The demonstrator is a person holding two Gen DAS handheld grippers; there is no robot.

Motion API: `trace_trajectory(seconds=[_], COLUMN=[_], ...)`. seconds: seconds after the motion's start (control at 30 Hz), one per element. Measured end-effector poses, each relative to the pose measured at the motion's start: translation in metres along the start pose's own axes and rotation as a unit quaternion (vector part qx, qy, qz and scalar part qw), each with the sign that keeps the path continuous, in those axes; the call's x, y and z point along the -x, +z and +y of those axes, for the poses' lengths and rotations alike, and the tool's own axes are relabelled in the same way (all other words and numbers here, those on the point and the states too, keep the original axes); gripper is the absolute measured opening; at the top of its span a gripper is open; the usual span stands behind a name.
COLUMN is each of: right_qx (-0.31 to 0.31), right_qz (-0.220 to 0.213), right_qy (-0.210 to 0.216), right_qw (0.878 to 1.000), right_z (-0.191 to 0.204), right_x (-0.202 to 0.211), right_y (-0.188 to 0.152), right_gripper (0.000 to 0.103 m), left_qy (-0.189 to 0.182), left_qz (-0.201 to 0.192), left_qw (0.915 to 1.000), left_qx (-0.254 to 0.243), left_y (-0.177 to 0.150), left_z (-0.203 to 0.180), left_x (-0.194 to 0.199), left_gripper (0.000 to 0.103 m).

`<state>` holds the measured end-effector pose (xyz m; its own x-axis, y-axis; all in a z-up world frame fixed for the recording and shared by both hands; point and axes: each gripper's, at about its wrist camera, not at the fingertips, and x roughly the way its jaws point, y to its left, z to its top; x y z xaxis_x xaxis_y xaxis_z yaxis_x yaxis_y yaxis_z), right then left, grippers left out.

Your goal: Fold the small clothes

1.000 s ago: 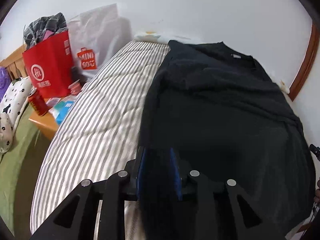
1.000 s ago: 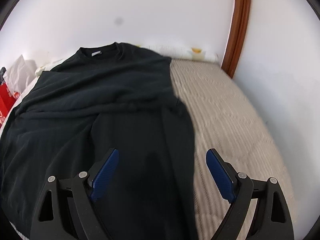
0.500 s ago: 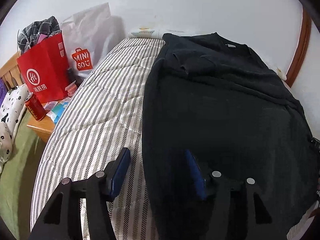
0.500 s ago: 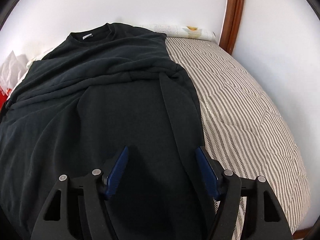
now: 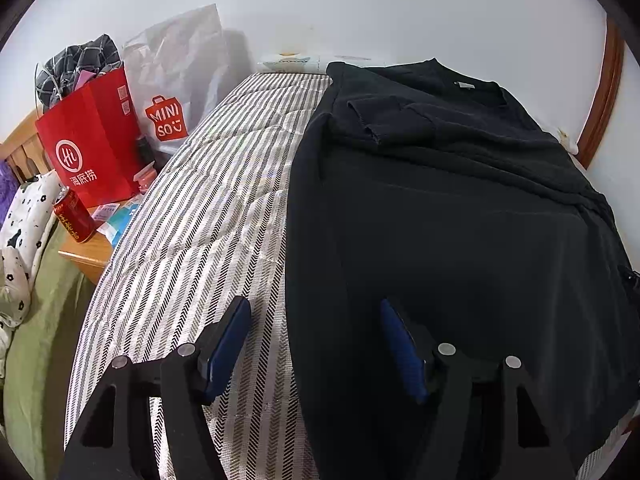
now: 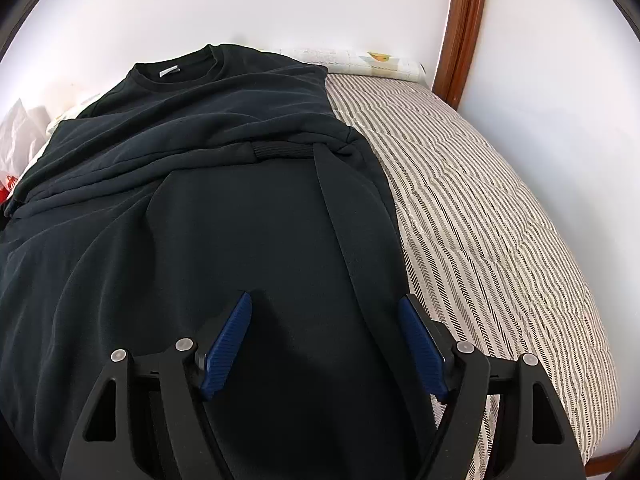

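Left tongs [image 5: 314, 344] have just been opening and straddle the left hem of the black cotton long-sleeved shirt [image 5: 460, 240], unpinched. The shirt lies along the striped quilted bed [image 5: 208, 240], sleeves folded in. Right tongs [image 6: 325, 342] have just widened slightly, empty, over its right hem. Soft, light, limp: grip the hem corners.

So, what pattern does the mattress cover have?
Grey-and-white herringbone stripes on the mattress cover; right wrist view shows it best.

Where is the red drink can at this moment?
In the left wrist view, the red can stands at the far left on the wooden bedside table, just below the red paper bag.
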<state>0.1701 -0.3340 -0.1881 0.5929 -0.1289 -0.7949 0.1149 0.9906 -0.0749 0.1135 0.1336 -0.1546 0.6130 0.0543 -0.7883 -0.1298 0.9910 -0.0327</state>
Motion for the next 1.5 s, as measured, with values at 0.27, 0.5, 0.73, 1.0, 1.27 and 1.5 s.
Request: trace_trajectory(seconds=[0.27, 0.5, 0.73, 1.0, 1.27, 1.5], right_qx=[0.0, 0.001, 0.001, 0.002, 0.002, 0.002], right_qz=[0.0, 0.0, 0.0, 0.0, 0.0, 0.0], right_qy=[0.001, 0.0, 0.001, 0.0, 0.001, 0.001], right_qw=[1.0, 1.0, 1.0, 1.0, 1.0, 1.0], right_z=[-0.0012, -0.0018, -0.0019, -0.0029, -0.0039, -0.0039], right_x=[-0.0004, -0.0004, -0.0004, -0.001, -0.0014, -0.0016], right_y=[0.0002, 0.0001, -0.0001, 0.0004, 0.0007, 0.0007], right_gripper=[0.074, 0.074, 0.075, 0.076, 0.076, 0.076], left_qy=[0.001, 0.004, 0.003, 0.002, 0.002, 0.002], left_qz=[0.001, 0.002, 0.002, 0.003, 0.003, 0.003], left_qw=[1.0, 1.0, 1.0, 1.0, 1.0, 1.0], left_qx=[0.001, 0.003, 0.003, 0.004, 0.004, 0.003], left_y=[-0.0004, -0.0009, -0.0009, -0.001, -0.0007, -0.0009], left_z=[0.0006, 0.0017, 0.0013, 0.0021, 0.0019, 0.0021], left_x=[-0.0001, -0.0006, -0.0008, -0.0006, -0.0005, -0.0007], left_gripper=[0.069, 0.072, 0.073, 0.073, 0.074, 0.074])
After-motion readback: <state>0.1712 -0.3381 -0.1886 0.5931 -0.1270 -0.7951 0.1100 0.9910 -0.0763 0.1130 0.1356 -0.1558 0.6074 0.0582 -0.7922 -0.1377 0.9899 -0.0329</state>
